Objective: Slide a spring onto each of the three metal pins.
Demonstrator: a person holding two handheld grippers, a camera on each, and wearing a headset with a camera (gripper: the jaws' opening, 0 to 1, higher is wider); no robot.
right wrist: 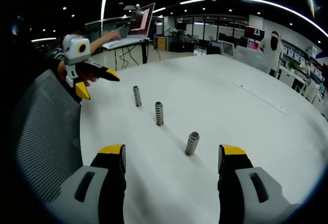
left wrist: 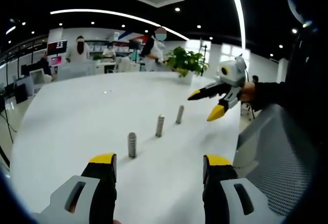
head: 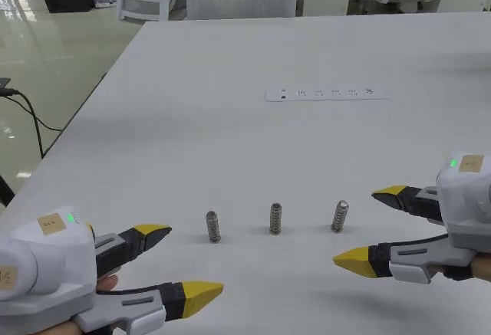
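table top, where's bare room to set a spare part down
Widest bare patch: the table between the power strip and the row of three spring-covered pins. Also bare toward the left edge. Crowded: the near edge, where the left gripper and right gripper flank the pins.

Three pins (head: 213,227) (head: 276,218) (head: 340,217) stand on one table (head: 230,143), carrying three springs (head: 276,214), one apiece. One power strip (head: 326,93). Two grippers (head: 192,261) (head: 357,226).
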